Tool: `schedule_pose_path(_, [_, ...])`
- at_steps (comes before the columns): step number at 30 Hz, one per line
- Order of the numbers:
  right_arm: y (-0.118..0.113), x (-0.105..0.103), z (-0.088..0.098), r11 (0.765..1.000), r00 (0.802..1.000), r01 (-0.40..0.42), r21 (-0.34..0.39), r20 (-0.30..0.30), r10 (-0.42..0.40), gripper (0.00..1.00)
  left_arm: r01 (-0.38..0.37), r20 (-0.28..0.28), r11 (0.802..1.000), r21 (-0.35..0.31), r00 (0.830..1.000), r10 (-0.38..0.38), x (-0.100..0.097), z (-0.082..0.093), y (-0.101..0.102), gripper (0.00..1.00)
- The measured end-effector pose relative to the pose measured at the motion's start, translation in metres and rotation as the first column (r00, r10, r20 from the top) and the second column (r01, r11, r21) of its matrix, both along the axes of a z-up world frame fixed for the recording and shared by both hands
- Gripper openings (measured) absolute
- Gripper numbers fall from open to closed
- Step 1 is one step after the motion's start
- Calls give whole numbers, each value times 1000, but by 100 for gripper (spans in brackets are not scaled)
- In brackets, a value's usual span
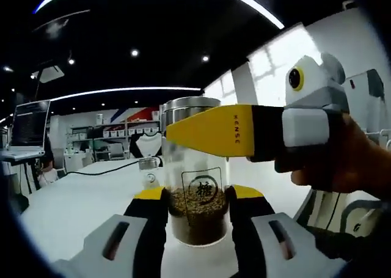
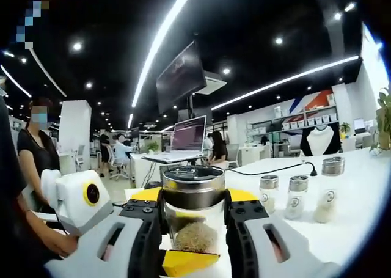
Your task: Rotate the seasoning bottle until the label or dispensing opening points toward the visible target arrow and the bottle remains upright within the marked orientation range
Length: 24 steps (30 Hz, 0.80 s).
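Note:
The seasoning bottle [image 1: 197, 211] is a clear glass jar with brown seasoning at the bottom, a round printed label facing the left gripper view and a metal lid [image 1: 183, 107]. It stands upright on the white table [image 1: 79, 198]. My left gripper [image 1: 198, 195] is shut on its lower body, one yellow-tipped jaw on each side. My right gripper [image 1: 201, 130], held by a hand [image 1: 342, 165], reaches in from the right across the jar's upper part. In the right gripper view that gripper [image 2: 193, 195] is shut around the lid [image 2: 193, 186], and the left gripper [image 2: 183, 261] sits low under the jar.
Three small shaker bottles [image 2: 296, 197] stand in a row on the table [image 2: 360, 186] to the right, with a black cable behind them. One small bottle [image 1: 148, 171] sits behind the jar. A laptop [image 2: 186, 137] is further back, and a person [image 2: 36, 149] stands at left.

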State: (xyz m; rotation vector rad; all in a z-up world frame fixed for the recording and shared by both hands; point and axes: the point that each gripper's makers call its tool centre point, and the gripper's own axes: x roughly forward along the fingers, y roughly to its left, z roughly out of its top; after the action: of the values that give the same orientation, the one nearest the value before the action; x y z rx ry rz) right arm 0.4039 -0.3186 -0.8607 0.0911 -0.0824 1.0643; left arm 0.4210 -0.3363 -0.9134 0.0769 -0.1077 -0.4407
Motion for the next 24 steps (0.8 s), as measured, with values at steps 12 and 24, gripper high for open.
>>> schedule_pose_path(12, [-19,-6,1,991,992,-126,-46,15,127,36,271,-2,962,-32,962,-272,-10,0,-20,41])
schedule_pose_path(24, [-27,-5,-4,998,999,-45,-47,-26,44,36,230,-53,972,-45,971,-233,-11,-5,-25,41])
